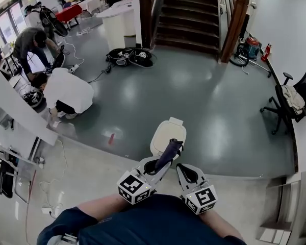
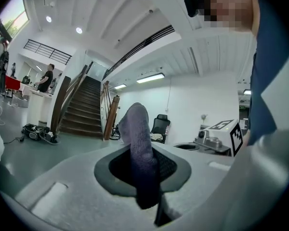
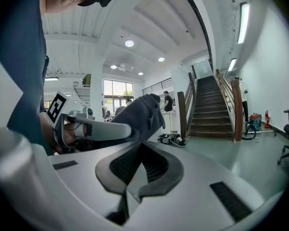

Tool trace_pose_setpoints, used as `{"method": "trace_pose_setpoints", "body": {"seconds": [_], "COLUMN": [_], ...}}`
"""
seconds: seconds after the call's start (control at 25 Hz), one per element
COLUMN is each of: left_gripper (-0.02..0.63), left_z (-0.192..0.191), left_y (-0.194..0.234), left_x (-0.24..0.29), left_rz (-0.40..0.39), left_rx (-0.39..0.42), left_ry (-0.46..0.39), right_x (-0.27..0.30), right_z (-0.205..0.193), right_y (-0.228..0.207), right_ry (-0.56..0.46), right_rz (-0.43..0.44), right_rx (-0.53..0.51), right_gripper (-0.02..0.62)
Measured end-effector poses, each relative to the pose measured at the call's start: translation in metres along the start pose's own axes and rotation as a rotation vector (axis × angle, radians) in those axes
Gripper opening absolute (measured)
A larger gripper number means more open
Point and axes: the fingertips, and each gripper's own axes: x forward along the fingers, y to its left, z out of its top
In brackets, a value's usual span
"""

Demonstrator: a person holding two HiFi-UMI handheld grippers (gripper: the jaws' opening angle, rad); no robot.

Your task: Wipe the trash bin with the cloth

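Dark cloth (image 1: pixel 169 152): soft, limp and light, I judge; my left gripper (image 1: pixel 162 165) is clamped on its lower end, at lower centre of the head view.
White trash bin (image 1: pixel 168 136): on the floor just beyond the cloth. It looks like smooth, light plastic, so I'd steady its rim.
Right gripper (image 1: pixel 183 168): jaws together, empty.

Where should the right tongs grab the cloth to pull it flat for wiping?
Take the loose far end of the cloth, which sticks out past the left tongs, coming from its right. The near end is clamped there, so only that tip is free. The right tongs are shut, so open them first.
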Motion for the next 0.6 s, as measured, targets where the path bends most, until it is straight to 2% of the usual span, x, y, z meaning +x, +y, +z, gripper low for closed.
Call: {"method": "trace_pose_setpoints", "body": {"seconds": [0.6], "left_gripper": [0.051], "left_z": [0.001], "left_y": [-0.004], "left_x": [-0.014], "left_rz": [-0.008], "left_rx": [-0.001], "left_ry": [-0.011], "right_x": [-0.002], "right_z": [0.000], "right_y": [0.010], "right_ry": [0.011], "right_rz": [-0.007], "right_rx": [-0.004], "right_gripper": [0.005]}}
